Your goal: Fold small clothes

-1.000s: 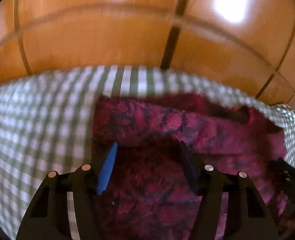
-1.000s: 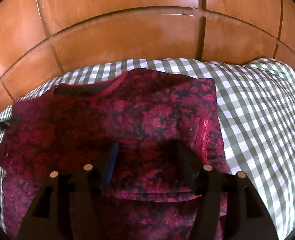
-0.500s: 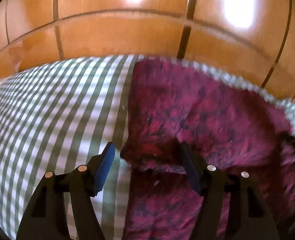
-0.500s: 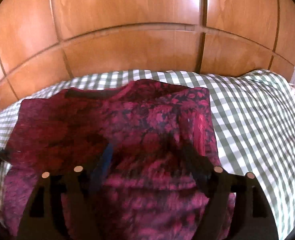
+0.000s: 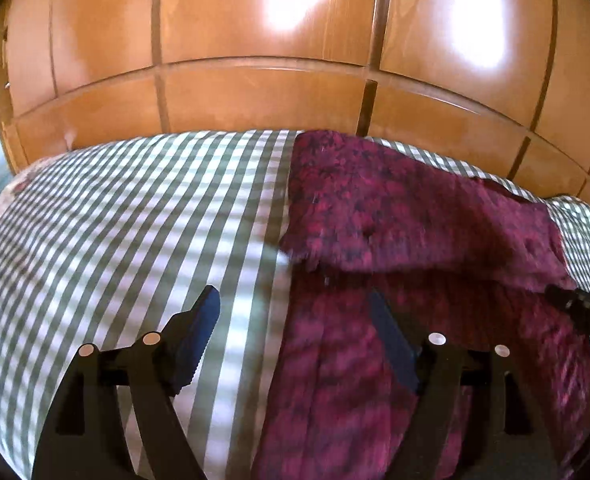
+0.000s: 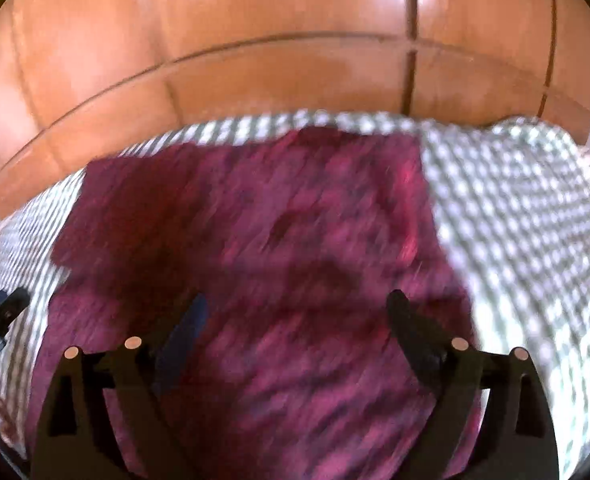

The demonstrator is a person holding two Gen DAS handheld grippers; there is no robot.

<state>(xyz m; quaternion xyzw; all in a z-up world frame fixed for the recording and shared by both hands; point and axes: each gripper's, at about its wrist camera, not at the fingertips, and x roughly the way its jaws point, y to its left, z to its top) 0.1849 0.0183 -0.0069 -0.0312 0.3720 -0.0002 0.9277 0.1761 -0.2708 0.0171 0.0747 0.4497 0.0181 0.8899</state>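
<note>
Your left gripper [image 5: 291,312] is spread wide and holds nothing, straddling the left edge of the red patterned garment [image 5: 415,240]; only this view shows the folded flap's ragged edge clearly. Your right gripper [image 6: 297,316], also spread and empty, hovers over the garment's middle, its picture blurred. The garment lies on a green checked sheet [image 5: 135,220]. Beyond stand orange wooden panels [image 5: 255,40].

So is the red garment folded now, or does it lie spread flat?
Partly folded. On the red garment, one layer lies over the lower part, its edge crossing above both open grippers. Whether the fold is finished: cannot tell.
</note>
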